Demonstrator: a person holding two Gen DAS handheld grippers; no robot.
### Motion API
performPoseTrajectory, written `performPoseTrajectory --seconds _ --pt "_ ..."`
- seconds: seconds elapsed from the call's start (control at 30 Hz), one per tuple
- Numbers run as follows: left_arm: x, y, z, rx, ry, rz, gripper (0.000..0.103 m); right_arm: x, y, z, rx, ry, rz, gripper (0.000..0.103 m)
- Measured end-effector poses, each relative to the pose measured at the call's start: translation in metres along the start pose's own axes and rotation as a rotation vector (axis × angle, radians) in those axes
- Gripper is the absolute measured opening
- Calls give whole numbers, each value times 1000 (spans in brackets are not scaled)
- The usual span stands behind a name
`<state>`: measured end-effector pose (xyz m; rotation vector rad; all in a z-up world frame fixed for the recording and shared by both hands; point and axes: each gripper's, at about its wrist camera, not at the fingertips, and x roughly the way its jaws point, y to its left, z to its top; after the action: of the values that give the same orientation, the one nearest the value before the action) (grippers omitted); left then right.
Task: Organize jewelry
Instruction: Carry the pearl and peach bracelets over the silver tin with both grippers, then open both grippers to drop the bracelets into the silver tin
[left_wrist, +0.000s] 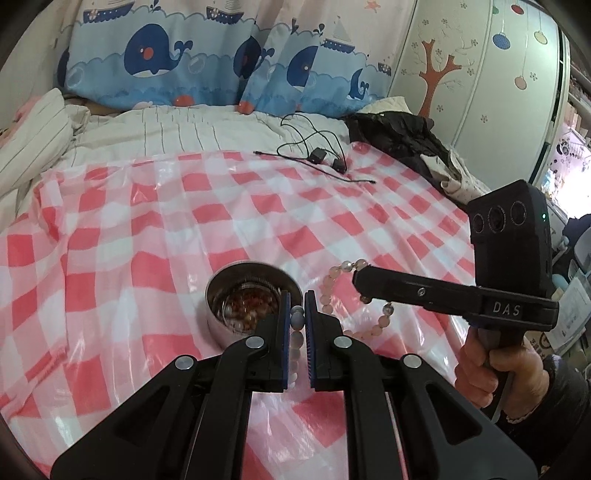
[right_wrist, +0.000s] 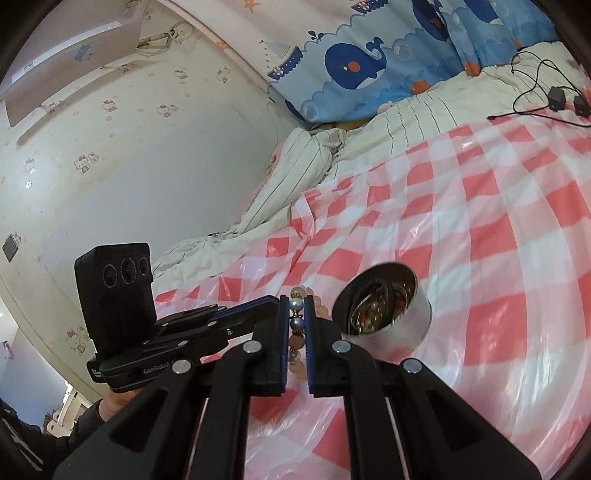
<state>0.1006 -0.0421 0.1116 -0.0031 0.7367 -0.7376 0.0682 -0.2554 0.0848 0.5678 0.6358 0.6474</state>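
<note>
- Two grippers, both clamped on one bead bracelet (left_wrist: 334, 291) held up off the bed.
- Left gripper (left_wrist: 296, 314): jaws nearly closed, pinching pale beads at its tips.
- Right gripper (right_wrist: 296, 314): jaws nearly closed too, grey & amber beads between the pads.
- Metal tin (left_wrist: 251, 295) w/ jewelry inside sits on the pink checked sheet (left_wrist: 184, 221), approx 10 o'clock of the left tips.
- Black cables (left_wrist: 314, 155) lie far back, 12 o'clock.
</note>
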Motion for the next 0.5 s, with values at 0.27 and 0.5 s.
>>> performPoseTrajectory --seconds 0.27,0.5 --pt "18 7 23 -21 -13 -30 7 4 -10 17 1 -13 -6 8" --pt "52 22 21 -53 21 28 7 13 -17 20 6 4 -18 8"
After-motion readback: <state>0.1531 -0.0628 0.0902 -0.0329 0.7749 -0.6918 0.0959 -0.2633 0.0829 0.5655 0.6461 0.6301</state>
